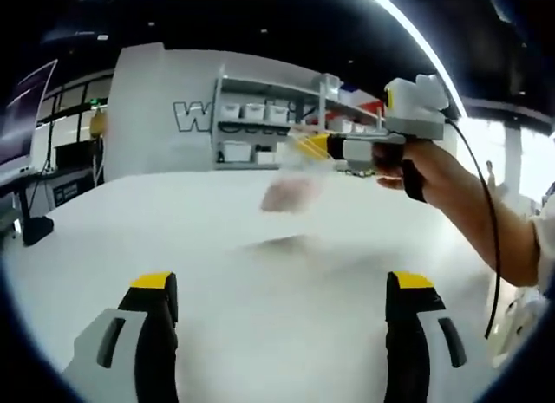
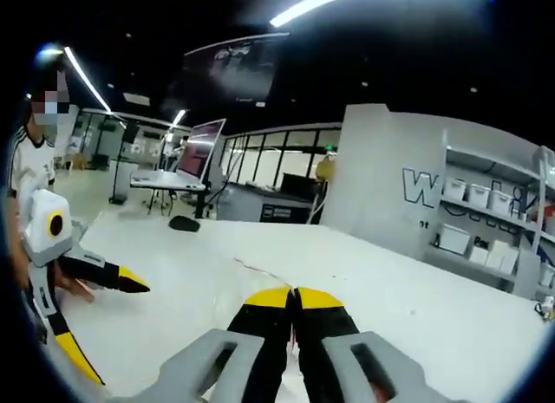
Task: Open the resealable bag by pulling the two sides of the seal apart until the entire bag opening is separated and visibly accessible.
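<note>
Yellow-tipped jaws of the left gripper (image 1: 282, 290) stand wide apart at the frame's bottom over the white table (image 1: 217, 247). Right of centre, the right gripper (image 1: 303, 145), jaws together, clamps the blurred clear bag (image 1: 290, 182) in midair.

Left fingers (image 1: 282, 290) apart (right (image 2: 294, 292) closed).
</note>
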